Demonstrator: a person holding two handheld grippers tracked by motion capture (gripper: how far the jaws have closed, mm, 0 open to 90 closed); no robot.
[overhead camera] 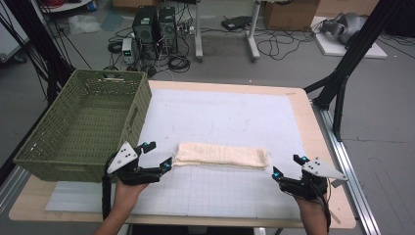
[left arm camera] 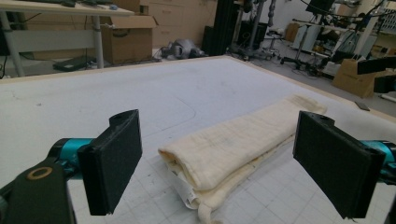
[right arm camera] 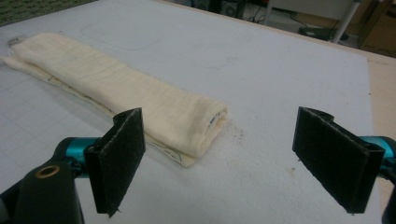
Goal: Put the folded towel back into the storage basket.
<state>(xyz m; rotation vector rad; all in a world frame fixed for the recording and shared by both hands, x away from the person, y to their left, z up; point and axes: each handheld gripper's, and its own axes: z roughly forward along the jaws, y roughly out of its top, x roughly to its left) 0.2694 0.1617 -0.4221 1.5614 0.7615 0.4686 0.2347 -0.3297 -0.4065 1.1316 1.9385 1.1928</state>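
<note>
**Two grippers bracketed the folded cloth**

The folded cream cloth [overhead camera: 221, 156] lay mid-worktop on the white gridded mat [overhead camera: 235, 117]. The left gripper [overhead camera: 155, 155] sat at its left end, jaws spread wide; the right gripper [overhead camera: 288, 166], jaws equally spread, waited just off its right end, likely poised to lift both ends. A green basket [overhead camera: 78, 125] stood left; cables littered the floor beyond.

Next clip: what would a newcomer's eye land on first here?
A folded cream towel lies across the middle of the white mat. The left gripper and right gripper sit at its two ends, jaws open and holding nothing. A green basket stands at the table's left edge, nothing visible inside.
</note>
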